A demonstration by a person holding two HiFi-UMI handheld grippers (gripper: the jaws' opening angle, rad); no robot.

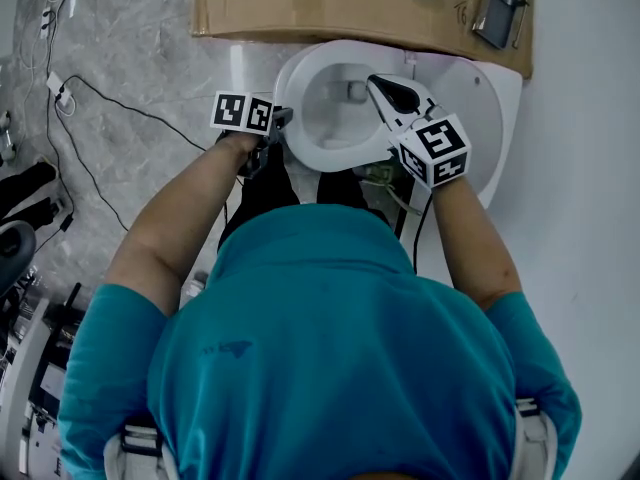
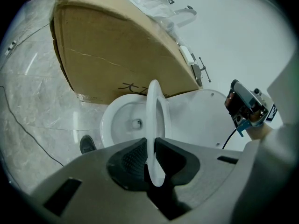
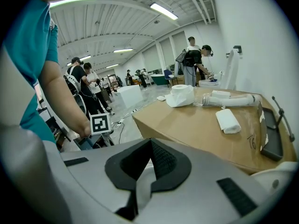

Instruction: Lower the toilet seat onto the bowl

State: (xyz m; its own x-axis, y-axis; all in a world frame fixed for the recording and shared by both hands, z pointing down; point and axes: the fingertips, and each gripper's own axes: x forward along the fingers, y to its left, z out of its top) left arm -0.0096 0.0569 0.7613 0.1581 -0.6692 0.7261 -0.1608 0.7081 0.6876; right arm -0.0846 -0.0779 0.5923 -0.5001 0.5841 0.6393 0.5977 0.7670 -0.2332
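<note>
Head view: left gripper sits at the left rim of the toilet bowl, marker cube on top, the person's forearm behind it. Left gripper view – jaws clamped on the toilet seat. The seat is a white ring standing on edge, its thin rim pinched between the two black pads and rising straight up from them. The bowl lies open just left of the seat and the flat white lid lies to its right, so the seat is upright between them, not yet on the bowl. A cardboard box stands behind the toilet. Right gripper is at the right side of the ring, above the bowl. Right gripper view – pads nearly together with a thin white strip caught low between them, which reads as the seat's edge; beyond the jaws is the box top with a folded white cloth on it
</note>
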